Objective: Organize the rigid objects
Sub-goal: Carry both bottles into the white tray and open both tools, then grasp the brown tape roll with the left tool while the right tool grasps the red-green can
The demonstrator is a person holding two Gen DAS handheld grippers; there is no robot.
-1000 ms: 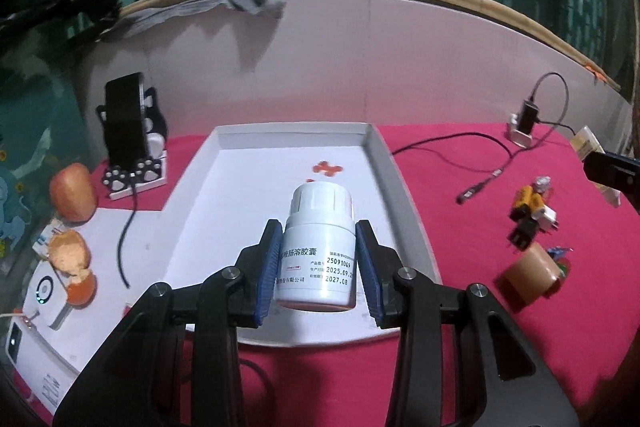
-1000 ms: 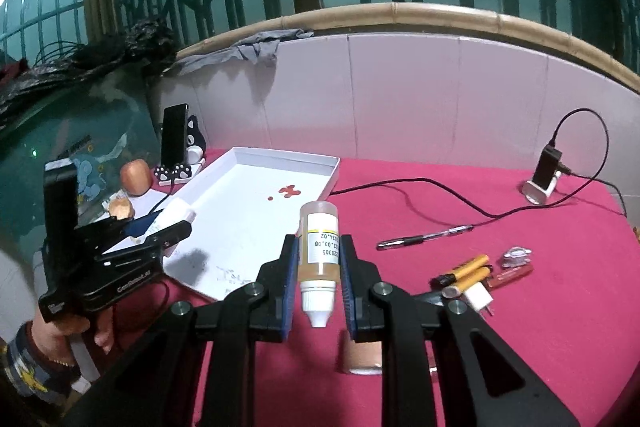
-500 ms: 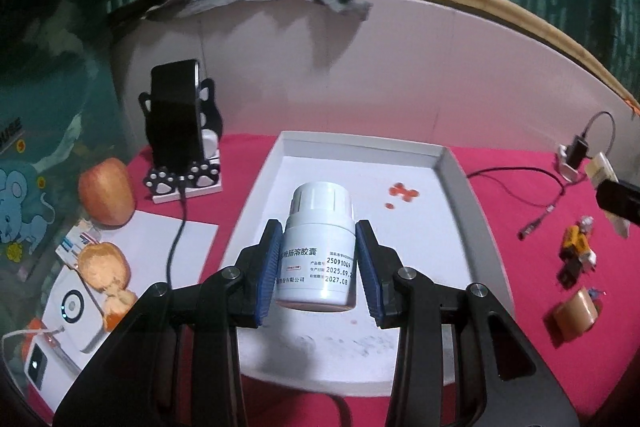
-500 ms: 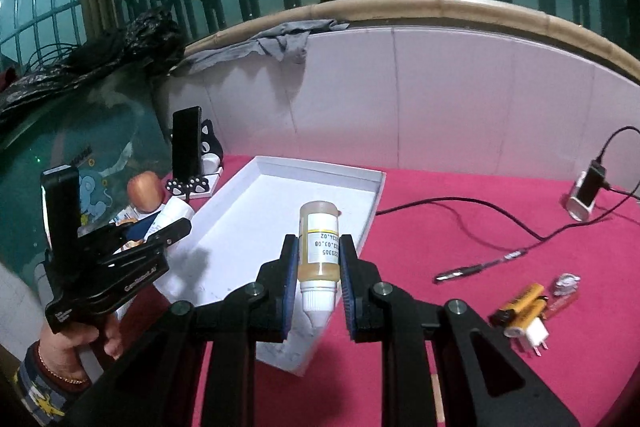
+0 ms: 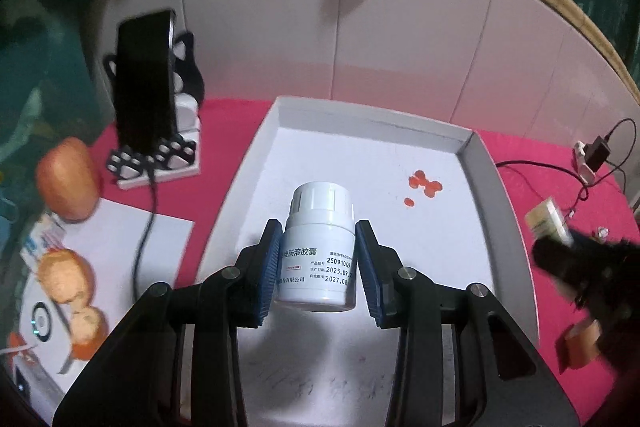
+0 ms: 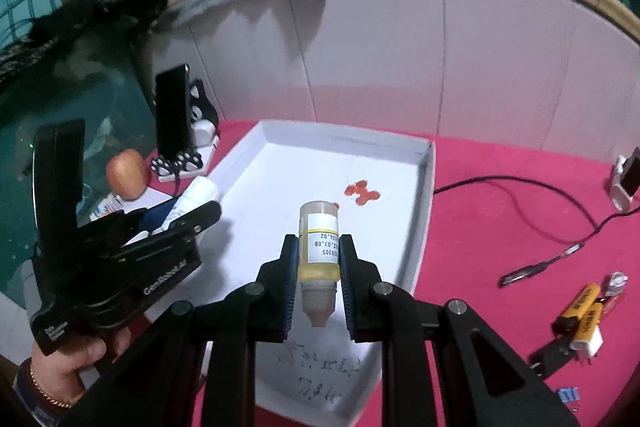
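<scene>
Holding, left: the left gripper (image 5: 316, 263) tilts down over the white tray (image 5: 508, 211), blue pads clamped on the sides of an upright white pill bottle (image 5: 320, 247).
Holding, right: the right gripper (image 6: 318, 279) tilts down over the same tray's near right part, jaws clamped on a small yellow dropper bottle (image 6: 319, 251), nozzle toward the camera.
Hand: a hand (image 6: 72, 363) with a bead bracelet grips the left tool's handle, low at the left of the right view.
Tray: bare apart from red spots (image 5: 424, 185) and faint scribbles.
Left of tray: phone on a paw-print stand (image 5: 148, 107), an apple (image 5: 66, 183).
Right of tray: black cable (image 6: 520, 203), pen (image 6: 524, 273), yellow batteries (image 6: 580, 307) on the red cloth (image 6: 500, 235).
Writing: pill bottle shows Chinese characters, "2025.09" and "2027.08"; dropper label "03.08"; left tool reads "GenRobot.ai".
</scene>
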